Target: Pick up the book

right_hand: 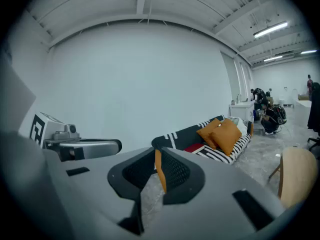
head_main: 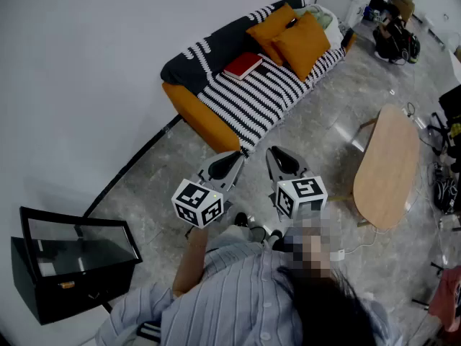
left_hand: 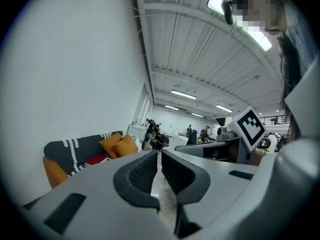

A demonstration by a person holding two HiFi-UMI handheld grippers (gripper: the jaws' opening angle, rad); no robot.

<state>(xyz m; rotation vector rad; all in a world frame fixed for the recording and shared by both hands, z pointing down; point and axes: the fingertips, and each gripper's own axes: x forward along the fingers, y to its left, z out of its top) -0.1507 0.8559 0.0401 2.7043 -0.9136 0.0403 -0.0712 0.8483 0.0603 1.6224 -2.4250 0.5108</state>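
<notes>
The red book (head_main: 243,65) lies flat on a sofa (head_main: 209,125) draped in a black-and-white striped blanket, well ahead of both grippers. It shows small in the left gripper view as the book (left_hand: 96,159) and in the right gripper view as the book (right_hand: 194,147). My left gripper (head_main: 232,157) and right gripper (head_main: 276,152) are held side by side above the floor, short of the sofa's near end. The left gripper (left_hand: 160,155) has its jaws shut with nothing in them. The right gripper (right_hand: 157,155) is also shut and holds nothing.
Two orange cushions (head_main: 295,38) lean at the sofa's far end. A light wooden oval table (head_main: 385,168) stands to the right. A black glass-topped cabinet (head_main: 72,262) sits at the lower left by the wall. People and bags (head_main: 395,38) are at the far right.
</notes>
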